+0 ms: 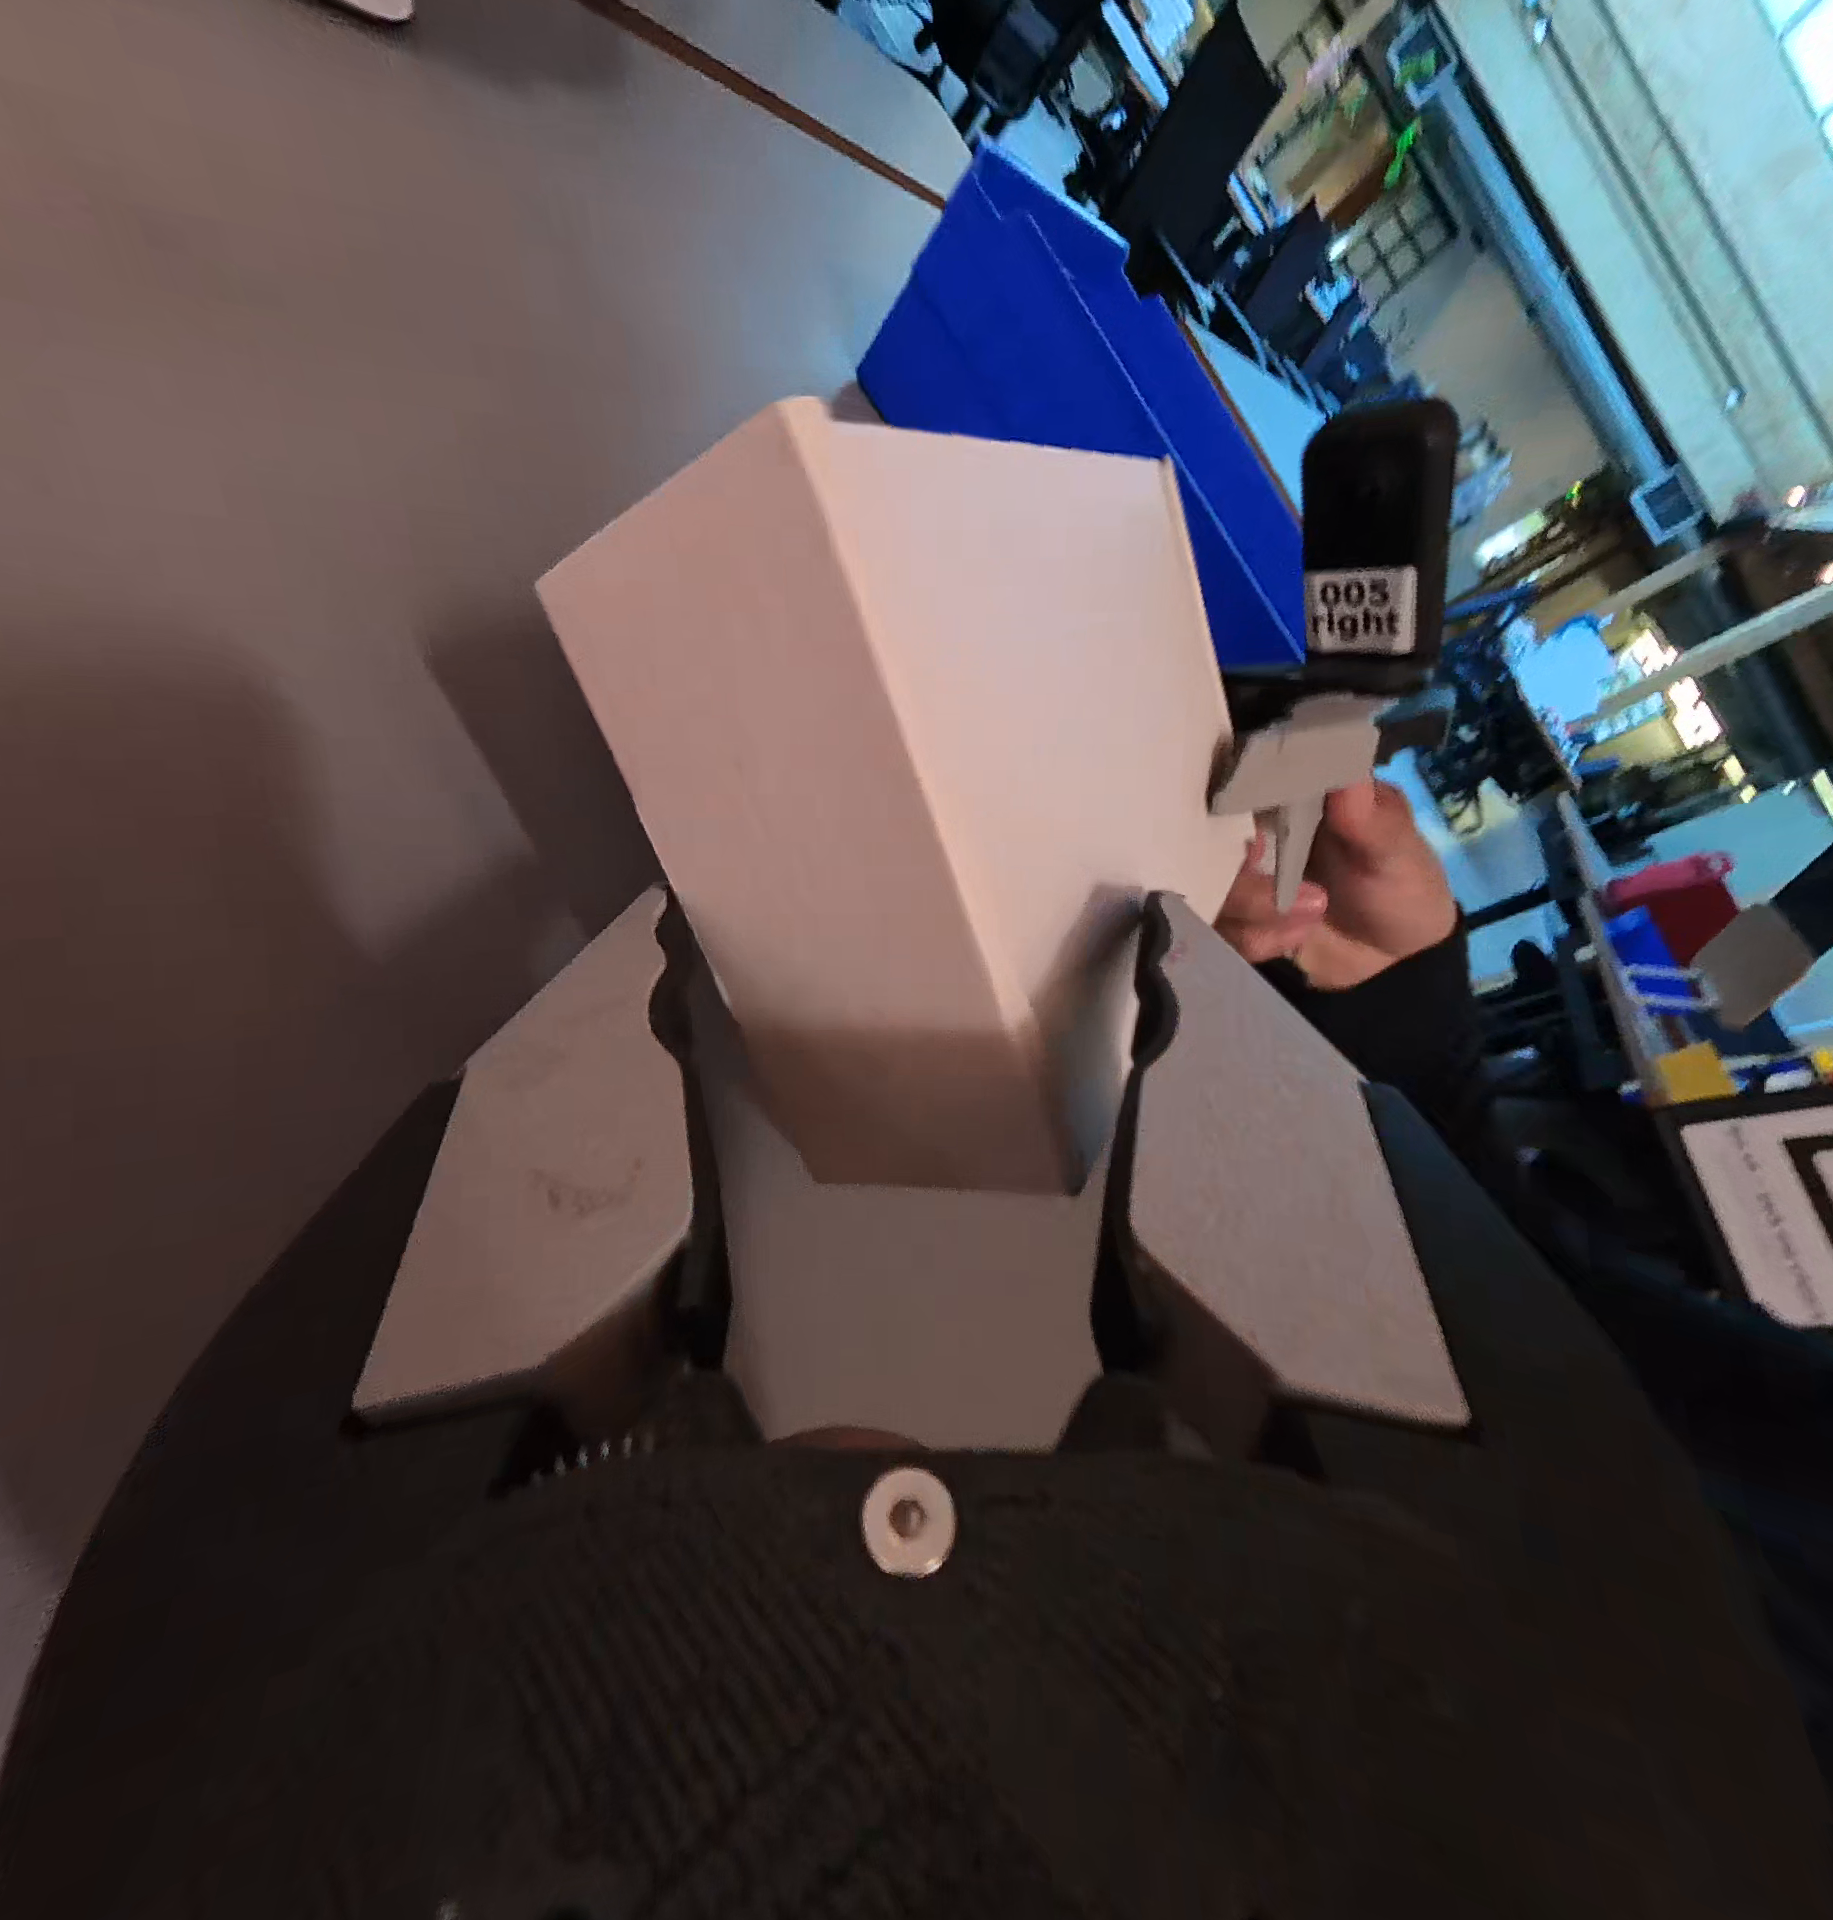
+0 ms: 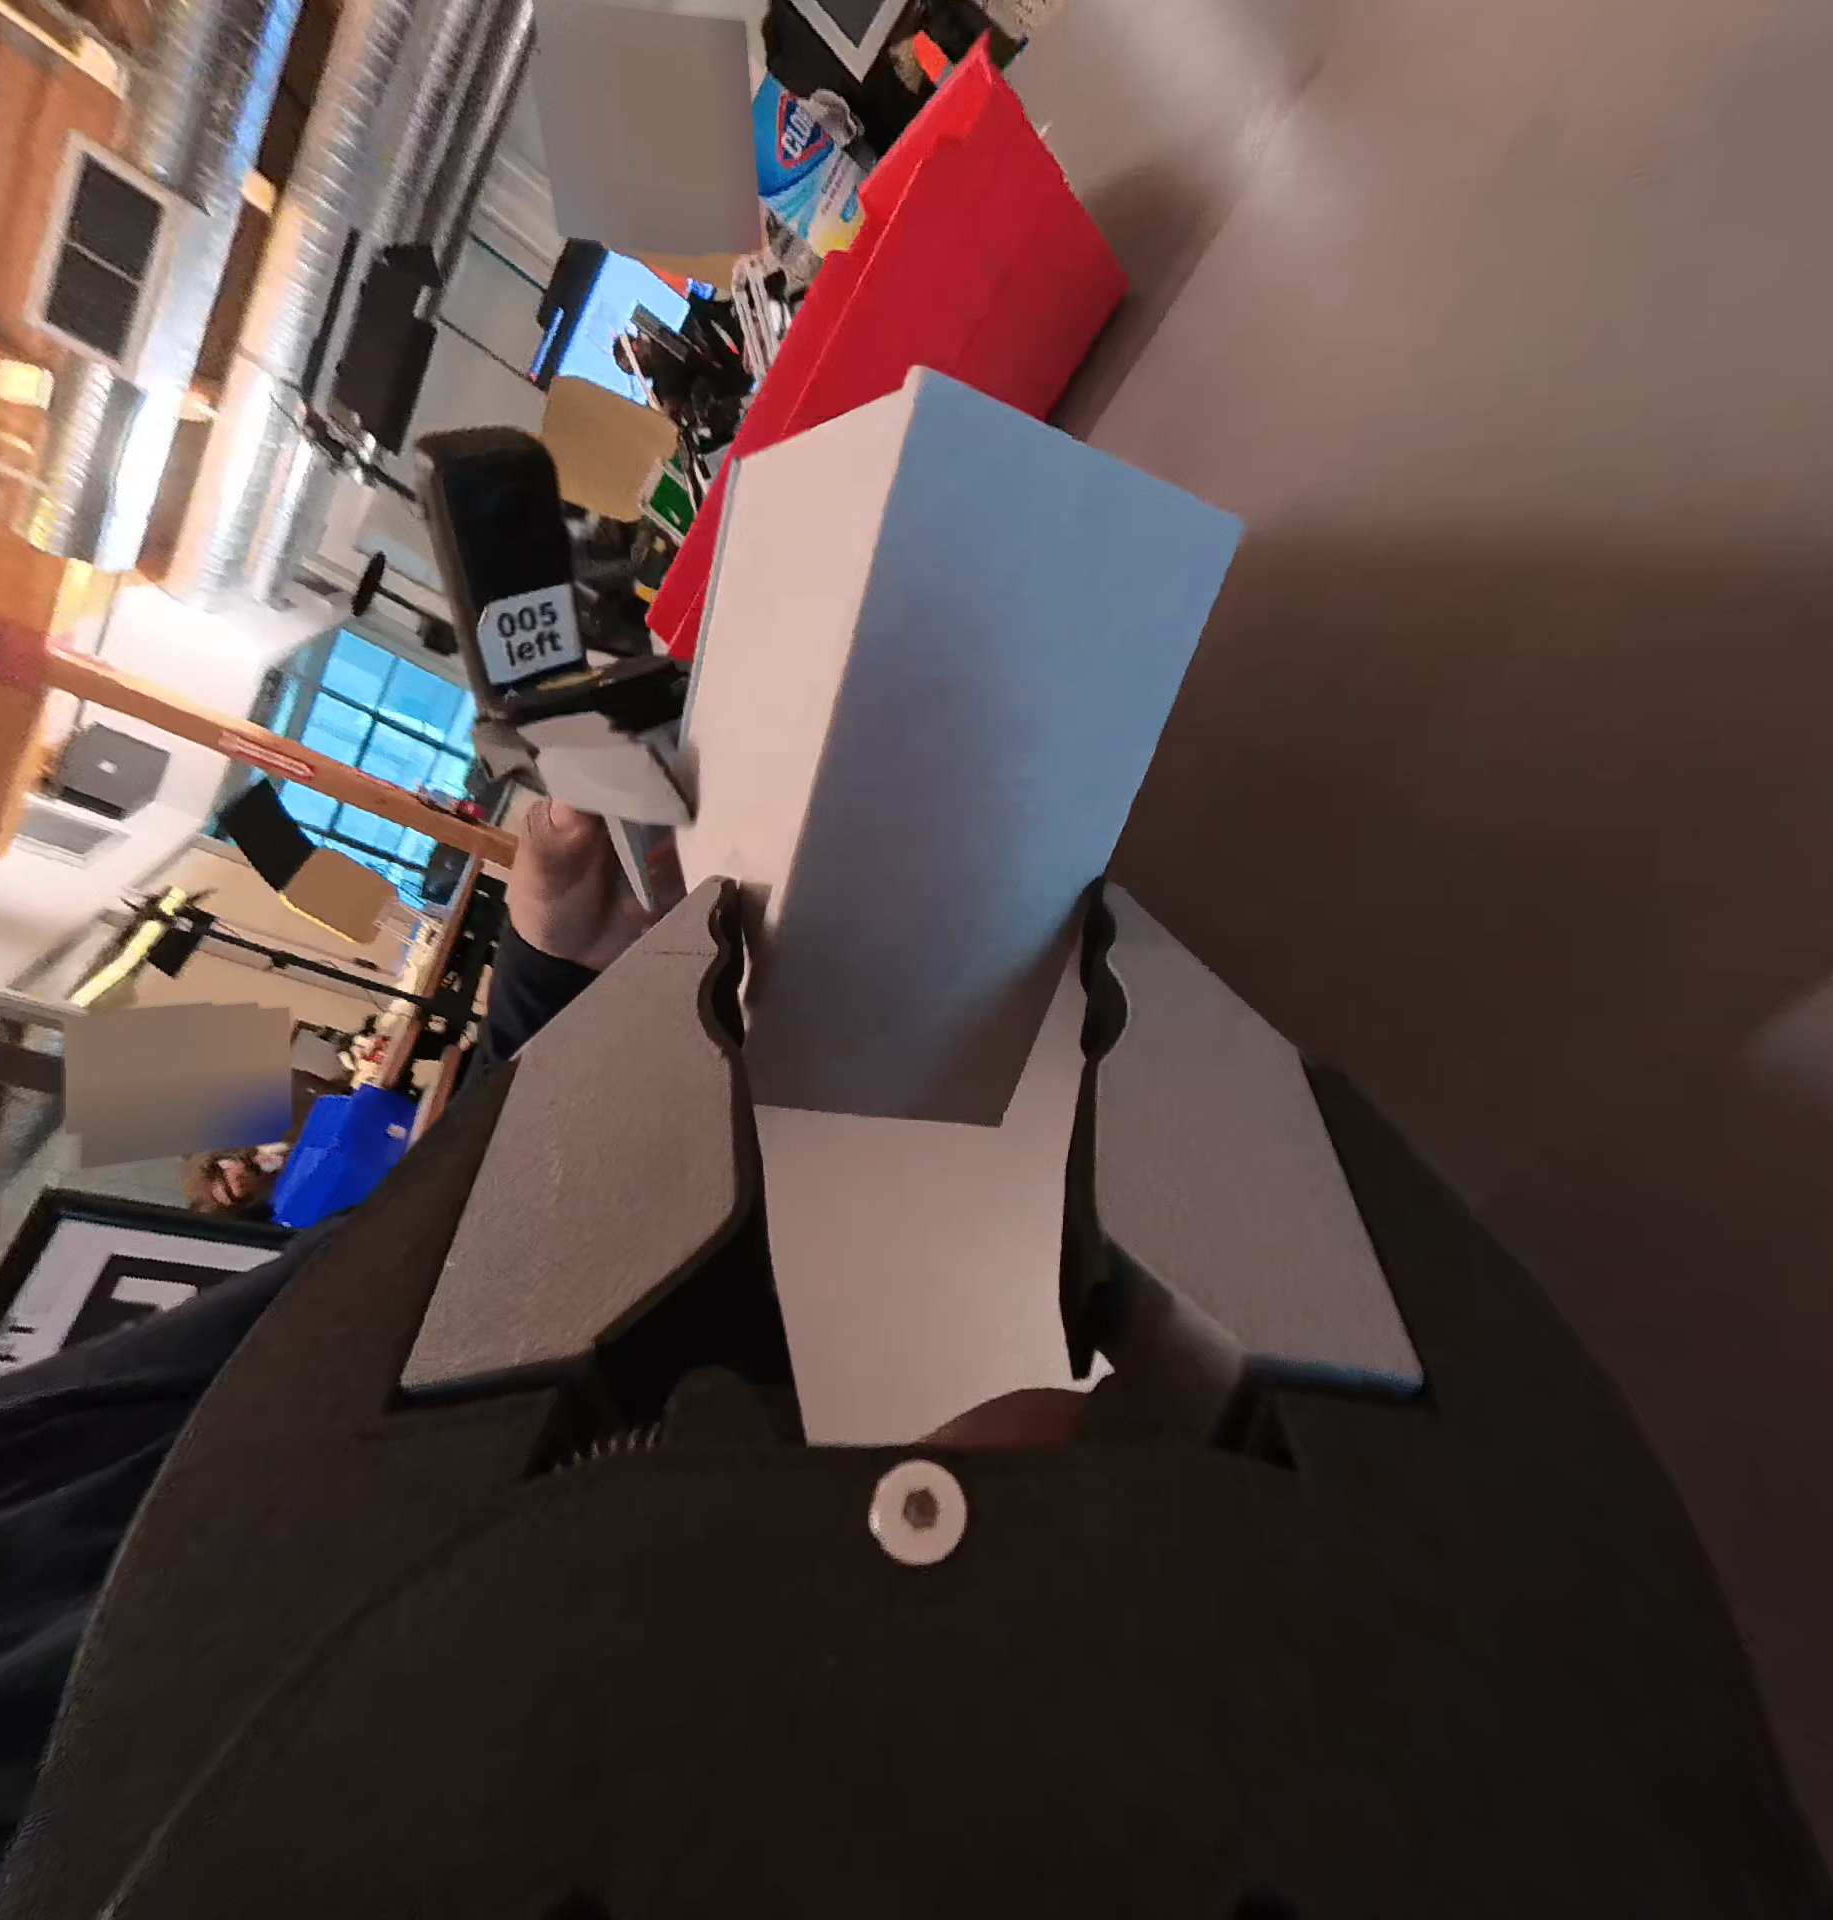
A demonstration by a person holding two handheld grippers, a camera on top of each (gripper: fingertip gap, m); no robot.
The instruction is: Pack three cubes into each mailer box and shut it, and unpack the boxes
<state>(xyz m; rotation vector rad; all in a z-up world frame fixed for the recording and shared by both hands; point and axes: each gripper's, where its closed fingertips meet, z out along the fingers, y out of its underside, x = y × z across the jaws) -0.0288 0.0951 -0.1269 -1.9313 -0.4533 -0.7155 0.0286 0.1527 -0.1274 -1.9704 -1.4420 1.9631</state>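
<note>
Each wrist view looks forward along its own tongs, rolled sideways so the desk [image 1: 268,416] stands like a wall. Both are very close to one white box [image 1: 891,748] [image 2: 943,727] seen from opposite ends; each shows the other tongs beyond it.

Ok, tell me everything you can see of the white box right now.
The white box is a plain, matte, cardboard-looking mailer, elongated with sharp folded edges. It looks shut; no contents show. It is held off the table, tilted. The left tongs clamp one end, the right tongs the opposite end. A flap edge juts along one long side. Behind it sit a blue bin in the left view and a red bin in the right.
</note>
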